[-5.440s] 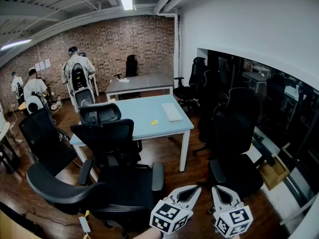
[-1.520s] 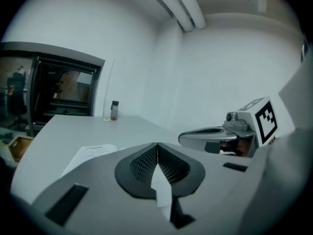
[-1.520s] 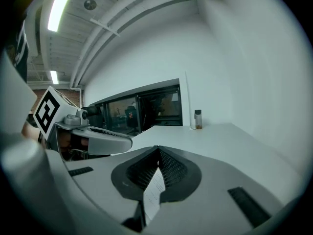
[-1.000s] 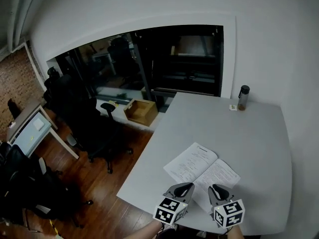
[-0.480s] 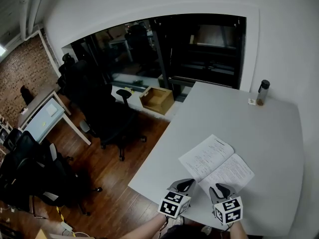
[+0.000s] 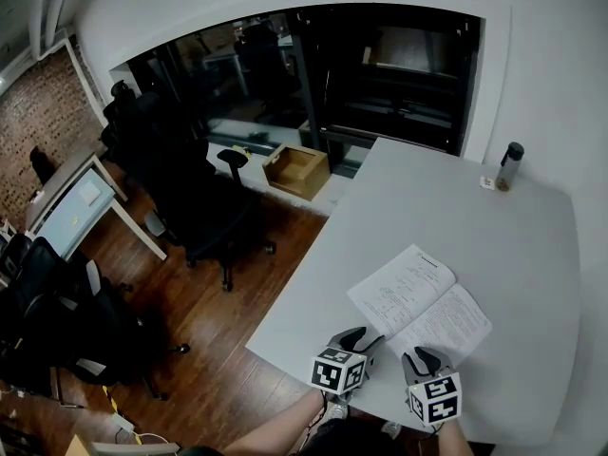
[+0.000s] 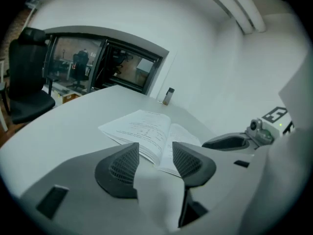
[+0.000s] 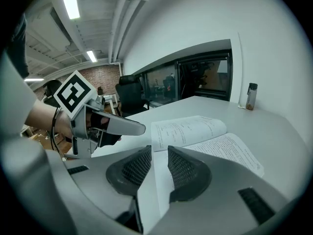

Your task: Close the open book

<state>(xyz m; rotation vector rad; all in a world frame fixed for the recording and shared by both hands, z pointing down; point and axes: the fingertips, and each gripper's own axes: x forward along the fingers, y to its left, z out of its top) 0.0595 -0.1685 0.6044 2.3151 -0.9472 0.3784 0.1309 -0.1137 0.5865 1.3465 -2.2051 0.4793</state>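
Your book (image 6: 418, 302) lies open, pages up, on the near part of the table (image 6: 532, 245), so closing it is all still to do. Your left gripper (image 6: 359, 338), jaws opening and empty, and your right gripper (image 6: 426, 356), part-open and empty, hover at its near edge, seemingly not touching it.

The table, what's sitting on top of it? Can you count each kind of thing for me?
Book: 1
Bottle: 1
Small pale thing beside the bottle, too small to tell what it is: 1
Total: 3
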